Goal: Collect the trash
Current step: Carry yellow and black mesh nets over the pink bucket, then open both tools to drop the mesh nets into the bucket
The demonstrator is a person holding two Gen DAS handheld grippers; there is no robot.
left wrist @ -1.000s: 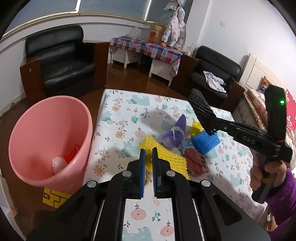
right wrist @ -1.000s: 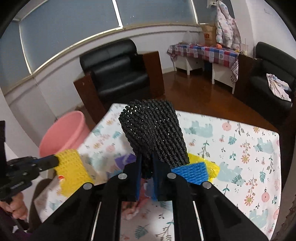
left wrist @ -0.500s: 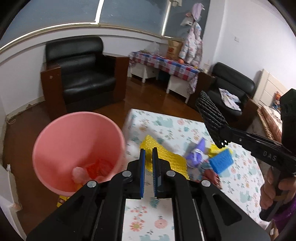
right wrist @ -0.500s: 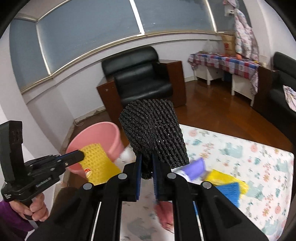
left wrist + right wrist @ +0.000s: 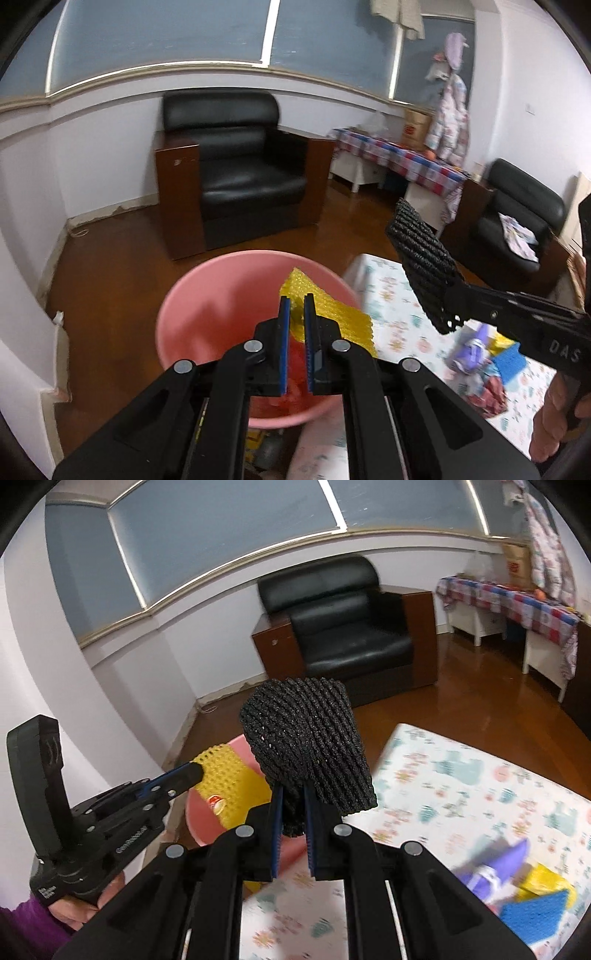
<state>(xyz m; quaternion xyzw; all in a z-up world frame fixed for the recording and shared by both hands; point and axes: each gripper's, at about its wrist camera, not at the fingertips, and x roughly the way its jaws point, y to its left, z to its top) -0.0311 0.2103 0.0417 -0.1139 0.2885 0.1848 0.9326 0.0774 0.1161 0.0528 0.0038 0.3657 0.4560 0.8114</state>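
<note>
My left gripper (image 5: pixel 296 301) is shut on a yellow foam net (image 5: pixel 332 315), which hangs over the mouth of the pink bin (image 5: pixel 207 295). Red trash (image 5: pixel 295 373) lies inside the bin. My right gripper (image 5: pixel 293 794) is shut on a black foam net (image 5: pixel 306 746) and holds it above the table's left edge, next to the bin (image 5: pixel 207 827). From the right wrist view the left gripper (image 5: pixel 195 771) shows with the yellow net (image 5: pixel 232 782) over the bin. In the left wrist view the black net (image 5: pixel 421 266) hovers right of the bin.
More trash lies on the floral table (image 5: pixel 480 775): a purple wrapper (image 5: pixel 498 867), a blue net (image 5: pixel 535 908), yellow pieces (image 5: pixel 543 882). A black armchair (image 5: pixel 236 162) stands behind the bin on the wooden floor. A second armchair (image 5: pixel 517 218) and a checked table (image 5: pixel 399 158) lie farther back.
Both grippers have swung left from over the table toward the pink bin, carrying their nets. The yellow net now hangs over the bin's mouth; the black net has reached the table's left edge.
</note>
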